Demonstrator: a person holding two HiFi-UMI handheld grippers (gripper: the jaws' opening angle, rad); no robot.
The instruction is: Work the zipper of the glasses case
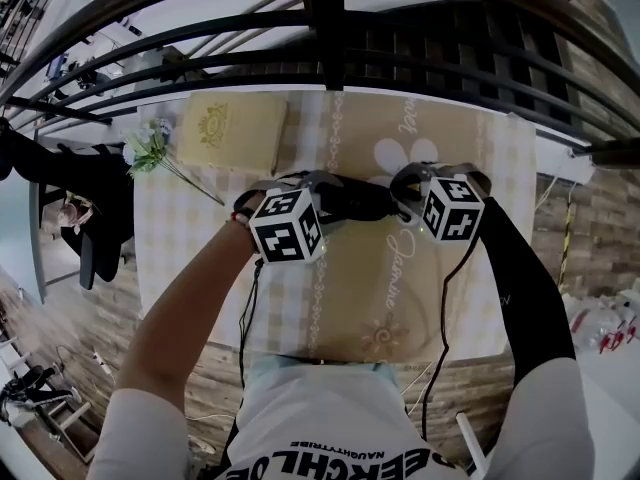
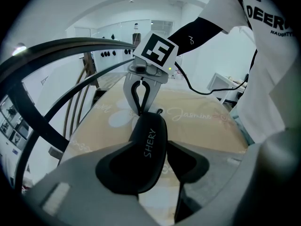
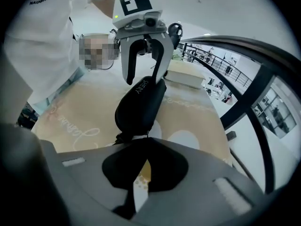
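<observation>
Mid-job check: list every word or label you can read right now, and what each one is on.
"SHERY": on the case.
"Jasmine": on the tablecloth.
"NAUGHTYTRIBE": on the shirt, under larger print that is cut off, starting "DEER".
Gold emblem on the yellow box: too small to read.
Other script on the tablecloth: too blurred to read.

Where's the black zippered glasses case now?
In the head view the glasses case sits mid-table on the beige tablecloth, clamped by the left gripper, right gripper at its other end.
</observation>
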